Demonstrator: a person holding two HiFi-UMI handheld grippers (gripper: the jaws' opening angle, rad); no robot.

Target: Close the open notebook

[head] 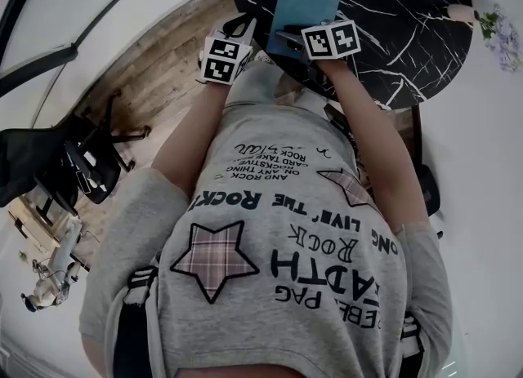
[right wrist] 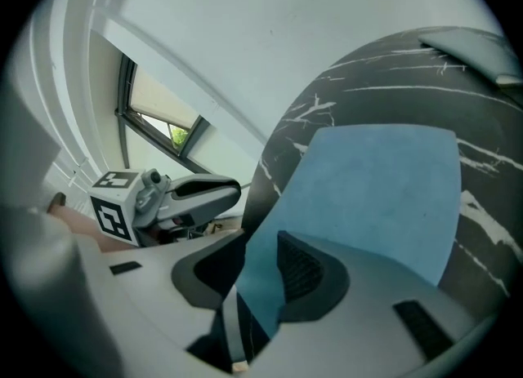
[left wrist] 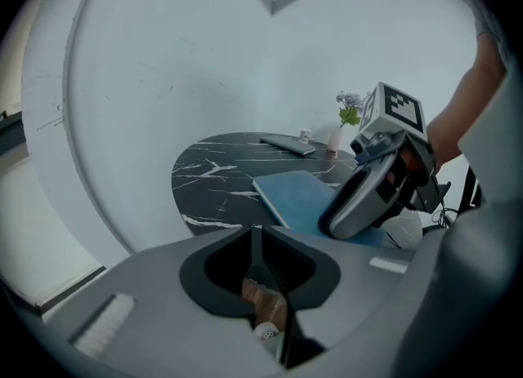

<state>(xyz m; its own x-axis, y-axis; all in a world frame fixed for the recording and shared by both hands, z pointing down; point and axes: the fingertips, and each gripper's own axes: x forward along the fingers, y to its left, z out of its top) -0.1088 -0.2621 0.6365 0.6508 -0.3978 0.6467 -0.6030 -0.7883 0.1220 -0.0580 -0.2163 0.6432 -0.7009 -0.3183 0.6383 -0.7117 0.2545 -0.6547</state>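
Observation:
A blue notebook (head: pixel 301 5) lies closed and flat near the front edge of the round black marble table (head: pixel 392 42). My right gripper (head: pixel 286 39) reaches onto its near edge. In the right gripper view the blue cover (right wrist: pixel 384 189) runs between the jaws, and the right gripper (right wrist: pixel 261 262) is shut on it. The left gripper (head: pixel 243 24) hovers just off the table's edge, left of the notebook, its fingers together and empty. From the left gripper view, past the left gripper (left wrist: pixel 257 242), the notebook (left wrist: pixel 298 197) shows with the right gripper (left wrist: pixel 327 225) resting on it.
A flat grey device (left wrist: pixel 288 145) and a small vase of flowers (left wrist: pixel 347 115) stand at the table's far side. A black office chair (head: pixel 73 156) sits on the wooden floor to my left. A window (right wrist: pixel 159 115) is in the wall beyond.

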